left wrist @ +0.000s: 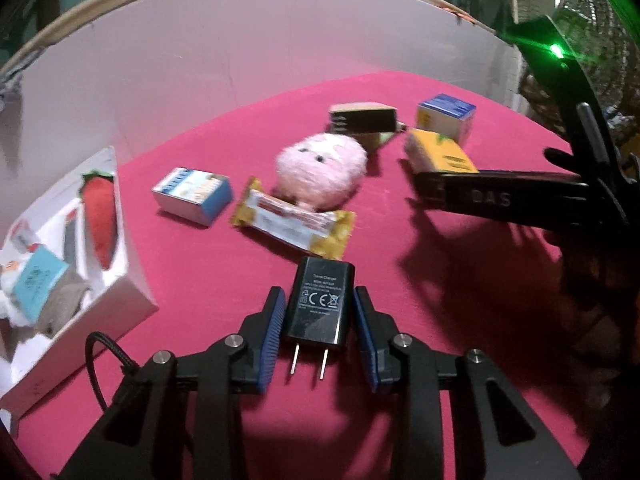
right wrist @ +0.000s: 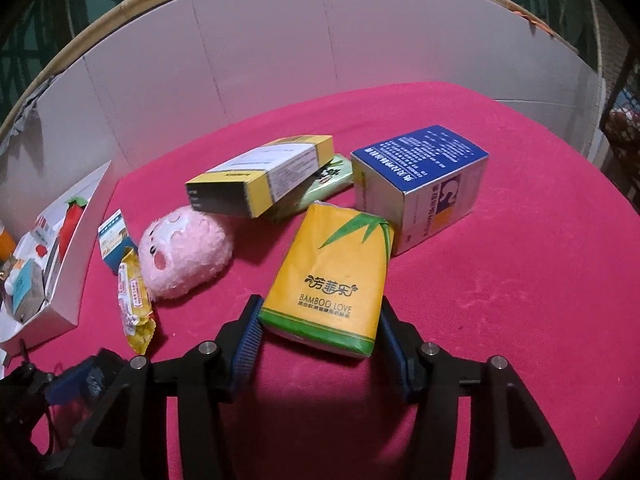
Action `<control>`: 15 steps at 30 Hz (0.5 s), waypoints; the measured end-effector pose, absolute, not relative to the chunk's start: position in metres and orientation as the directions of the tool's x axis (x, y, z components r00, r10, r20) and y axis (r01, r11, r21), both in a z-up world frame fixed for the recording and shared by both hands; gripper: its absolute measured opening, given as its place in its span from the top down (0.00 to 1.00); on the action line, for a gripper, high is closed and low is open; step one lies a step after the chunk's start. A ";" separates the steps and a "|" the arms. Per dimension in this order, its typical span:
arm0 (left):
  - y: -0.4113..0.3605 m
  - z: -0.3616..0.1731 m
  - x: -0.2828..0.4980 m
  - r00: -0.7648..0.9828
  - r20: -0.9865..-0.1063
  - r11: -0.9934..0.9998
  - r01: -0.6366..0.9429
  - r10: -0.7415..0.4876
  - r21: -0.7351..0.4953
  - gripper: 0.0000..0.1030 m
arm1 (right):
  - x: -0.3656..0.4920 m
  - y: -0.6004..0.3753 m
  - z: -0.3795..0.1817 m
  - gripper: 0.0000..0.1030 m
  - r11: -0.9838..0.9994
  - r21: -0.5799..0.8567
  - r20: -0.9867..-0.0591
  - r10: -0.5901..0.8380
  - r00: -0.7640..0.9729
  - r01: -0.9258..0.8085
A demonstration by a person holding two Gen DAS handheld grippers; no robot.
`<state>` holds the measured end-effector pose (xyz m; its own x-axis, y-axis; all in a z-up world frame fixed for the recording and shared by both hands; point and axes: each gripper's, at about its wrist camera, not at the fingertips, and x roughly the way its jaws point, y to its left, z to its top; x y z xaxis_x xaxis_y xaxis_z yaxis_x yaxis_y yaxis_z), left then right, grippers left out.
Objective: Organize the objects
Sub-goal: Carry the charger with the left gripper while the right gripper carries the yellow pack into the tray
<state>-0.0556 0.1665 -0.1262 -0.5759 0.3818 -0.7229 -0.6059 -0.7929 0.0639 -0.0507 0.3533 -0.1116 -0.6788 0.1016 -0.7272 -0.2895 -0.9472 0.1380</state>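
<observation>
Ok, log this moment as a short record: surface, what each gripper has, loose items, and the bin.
surface: pink cloth
left gripper: shut on black charger, prongs toward the camera
right gripper: shut on yellow tissue pack
loose items: pink plush, snack bar, small blue box, large blue box, yellow-black box leaning on green pack
bin: white box at left, holding a strawberry toy and others

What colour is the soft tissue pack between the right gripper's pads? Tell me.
The soft tissue pack is yellow-orange with green bamboo leaves and green edging; the right wrist view shows it best.
</observation>
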 end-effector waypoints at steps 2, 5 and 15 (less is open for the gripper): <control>0.161 -0.123 -0.054 -0.597 -0.707 -0.806 -0.588 0.380 0.064 0.68 | -0.047 0.354 -0.109 0.44 -0.946 0.139 -0.717 0.109 -0.689 -0.294; 0.155 -0.121 -0.051 -0.625 -0.688 -0.825 -0.561 0.369 0.066 0.68 | -0.043 0.342 -0.101 0.44 -0.948 0.113 -0.681 0.144 -0.718 -0.298; 0.131 -0.104 -0.039 -0.714 -0.610 -0.868 -0.489 0.343 0.085 0.68 | -0.021 0.309 -0.073 0.44 -0.967 -0.031 -0.503 0.234 -0.832 -0.253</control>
